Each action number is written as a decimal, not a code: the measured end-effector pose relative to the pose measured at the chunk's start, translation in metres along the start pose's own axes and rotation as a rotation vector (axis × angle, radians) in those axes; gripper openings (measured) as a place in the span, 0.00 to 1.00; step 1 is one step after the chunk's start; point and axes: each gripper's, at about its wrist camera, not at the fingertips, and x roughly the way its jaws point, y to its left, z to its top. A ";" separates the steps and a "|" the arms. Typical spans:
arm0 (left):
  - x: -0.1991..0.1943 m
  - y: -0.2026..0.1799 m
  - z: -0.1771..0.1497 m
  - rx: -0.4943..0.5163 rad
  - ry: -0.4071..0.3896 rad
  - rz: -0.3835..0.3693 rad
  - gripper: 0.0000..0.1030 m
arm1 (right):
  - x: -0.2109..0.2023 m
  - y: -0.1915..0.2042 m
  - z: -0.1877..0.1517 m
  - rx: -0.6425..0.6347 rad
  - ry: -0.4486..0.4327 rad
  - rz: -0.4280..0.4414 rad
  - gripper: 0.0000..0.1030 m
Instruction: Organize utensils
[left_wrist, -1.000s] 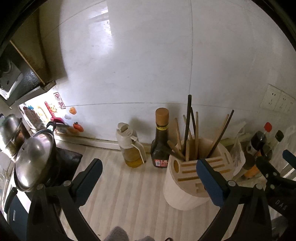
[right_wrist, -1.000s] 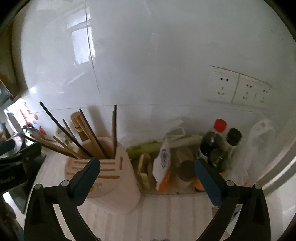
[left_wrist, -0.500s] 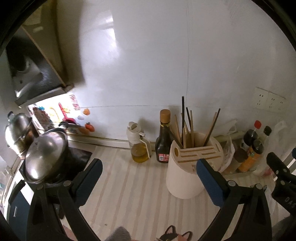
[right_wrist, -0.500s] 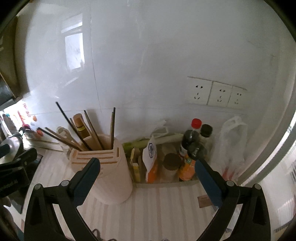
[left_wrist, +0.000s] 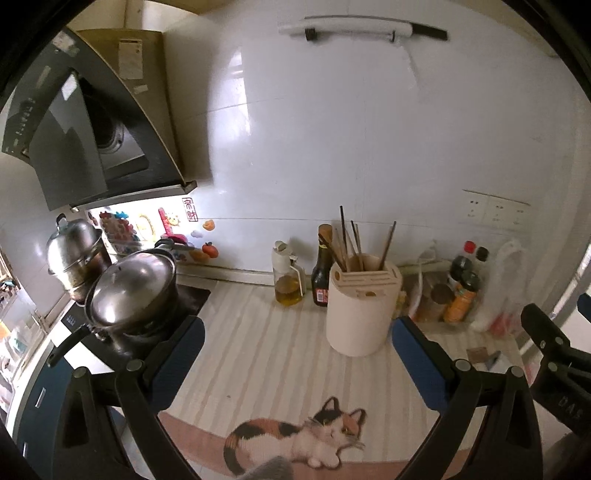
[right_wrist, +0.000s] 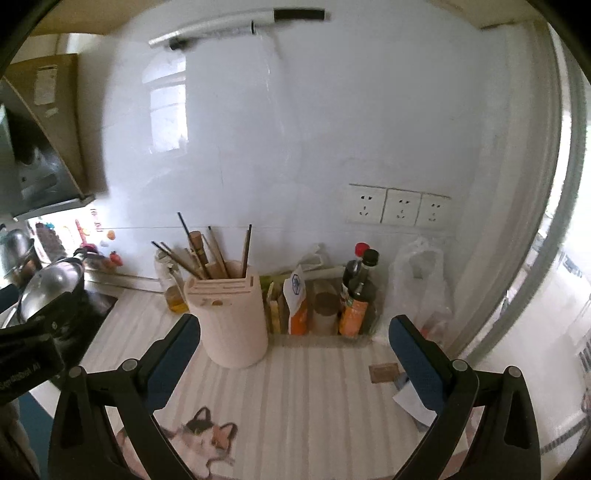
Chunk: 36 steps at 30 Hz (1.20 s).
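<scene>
Steel pots (left_wrist: 133, 291) on the stove, oil bottle (left_wrist: 289, 275), cat-print mat (left_wrist: 295, 439), wall sockets (right_wrist: 399, 206).

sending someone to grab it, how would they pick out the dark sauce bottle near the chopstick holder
Find the cream cylindrical chopstick holder on the striped counter by the white wall. The dark sauce bottle stands just left of it: tall, brown-capped, red label, unlike the squat oil dispenser beside it.

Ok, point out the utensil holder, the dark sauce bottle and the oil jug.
utensil holder (left_wrist: 360, 314): left wrist view, front wall.
dark sauce bottle (left_wrist: 322, 275): left wrist view, body above label.
oil jug (left_wrist: 288, 290): left wrist view, oil-filled lower body.
</scene>
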 end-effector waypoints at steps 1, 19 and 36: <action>-0.008 0.001 -0.002 0.000 0.000 -0.001 1.00 | -0.009 -0.001 -0.002 0.002 -0.006 -0.002 1.00; -0.066 0.020 -0.020 0.021 -0.052 -0.073 1.00 | -0.109 0.006 -0.020 0.006 -0.085 -0.050 1.00; -0.072 0.035 -0.022 0.016 -0.071 -0.087 1.00 | -0.124 0.017 -0.023 0.019 -0.092 -0.051 1.00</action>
